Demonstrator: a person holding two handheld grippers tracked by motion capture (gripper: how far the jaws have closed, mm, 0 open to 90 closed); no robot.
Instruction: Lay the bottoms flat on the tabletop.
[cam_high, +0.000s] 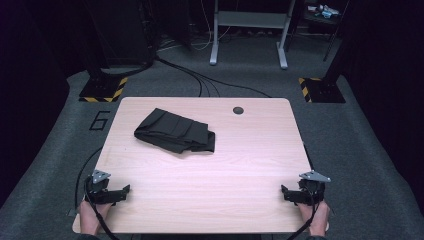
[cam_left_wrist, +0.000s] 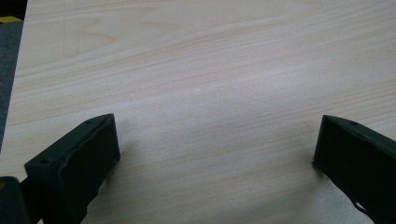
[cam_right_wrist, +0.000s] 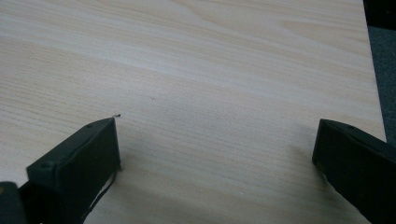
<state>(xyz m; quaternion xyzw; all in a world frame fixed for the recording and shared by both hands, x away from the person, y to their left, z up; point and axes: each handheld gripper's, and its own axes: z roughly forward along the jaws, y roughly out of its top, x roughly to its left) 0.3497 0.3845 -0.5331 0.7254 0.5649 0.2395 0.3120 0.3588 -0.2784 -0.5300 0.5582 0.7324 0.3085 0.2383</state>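
Observation:
A folded black cloth (cam_high: 175, 132) lies on the light wooden table (cam_high: 240, 160), toward its far left. My left gripper (cam_high: 125, 191) rests at the near left corner, far from the cloth, and its jaws stand wide apart with bare wood between them (cam_left_wrist: 217, 140). At the near right corner my right gripper (cam_high: 284, 192) is open too, with nothing but table top between its jaws (cam_right_wrist: 215, 140). A hand holds each gripper at the table's front edge.
A round cable hole (cam_high: 238, 110) sits near the table's far edge. Beyond the table, grey carpet carries black cables (cam_high: 200, 80), a grey desk frame (cam_high: 249, 30) and two stands with yellow-black striped bases (cam_high: 102, 90).

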